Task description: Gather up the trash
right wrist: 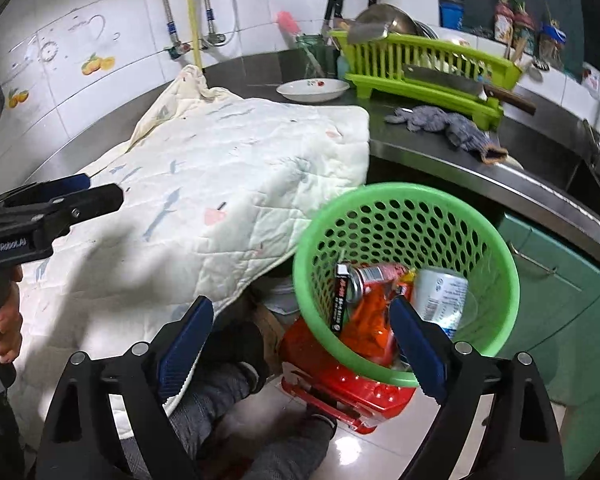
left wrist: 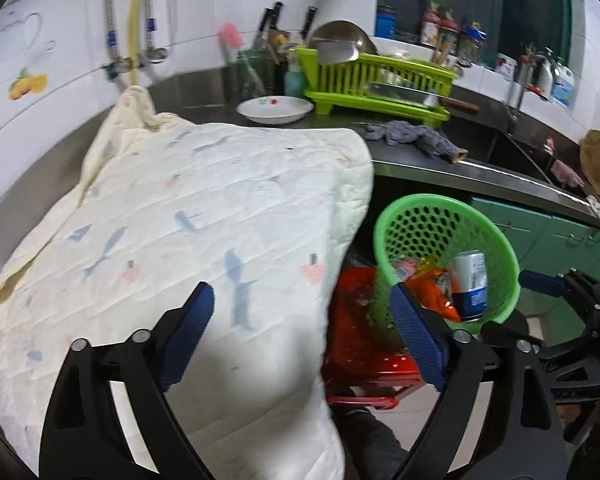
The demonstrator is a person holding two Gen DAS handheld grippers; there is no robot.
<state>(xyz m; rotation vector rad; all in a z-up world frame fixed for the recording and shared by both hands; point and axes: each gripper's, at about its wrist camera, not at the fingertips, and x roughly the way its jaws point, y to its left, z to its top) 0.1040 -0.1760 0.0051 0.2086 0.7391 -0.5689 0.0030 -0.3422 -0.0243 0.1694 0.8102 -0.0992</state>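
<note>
- Green perforated basket (right wrist: 406, 276) tilted on a red plastic stool (right wrist: 340, 384) on the floor, just below the front edge of the steel counter (right wrist: 440, 160).
- Inside the basket: a blue-and-white can (left wrist: 470, 284) against the far wall, a crushed red can (right wrist: 374, 276), an orange wrapper (right wrist: 370, 320) and a slim black box (right wrist: 340, 300), all heaped together.
- Left gripper (left wrist: 304, 340) held above the floor, jaws wide apart, nothing between them; one blue pad (left wrist: 188, 336) over the quilt, the other in front of the basket's near rim.
- Right gripper (right wrist: 302, 344) likewise spread wide, empty, framing the stool and the basket's lower rim.
- White quilted cloth (right wrist: 228, 184) with blue and pink prints draped over the counter, one corner hanging just beside the basket.
- Farther back on the counter: a white dish (right wrist: 312, 90), a lime-green dish rack (right wrist: 424, 68) with a cleaver (right wrist: 444, 80) laid across it, a grey rag (right wrist: 448, 124).
- Knives, jars and bottles along the tiled wall and sill, too blurred to tell apart.
- Green cabinet doors (right wrist: 560, 280) under the counter, right of the basket.
</note>
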